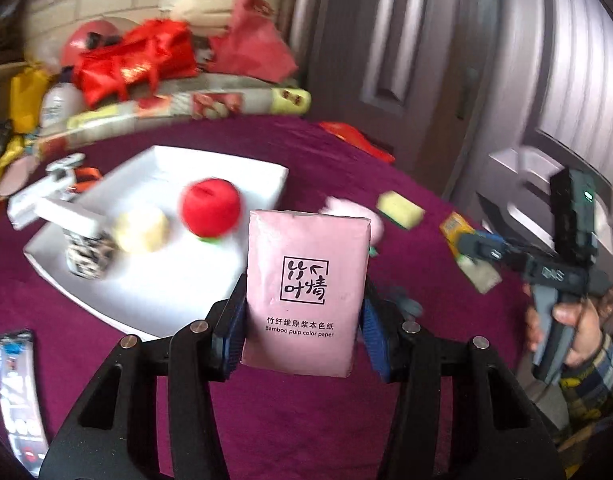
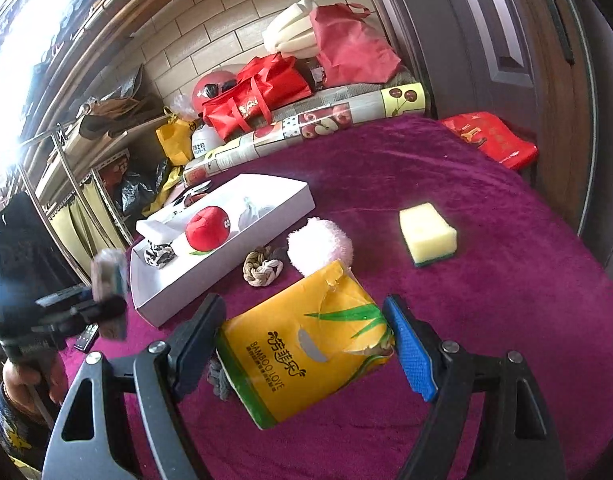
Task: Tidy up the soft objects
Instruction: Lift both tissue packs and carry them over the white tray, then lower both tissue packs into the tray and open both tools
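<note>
Left gripper (image 1: 304,320) pinching pink tissue pack (image 1: 306,292), right gripper (image 2: 306,344) spread around yellow tissue pack (image 2: 302,352); set pink pack flat in white tray (image 1: 266,176).

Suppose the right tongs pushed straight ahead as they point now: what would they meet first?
The yellow tissue pack, already lying between the open right tongs. Past it, the fluffy pink ball looks next in line, though depth is hard to judge through the fisheye.
</note>
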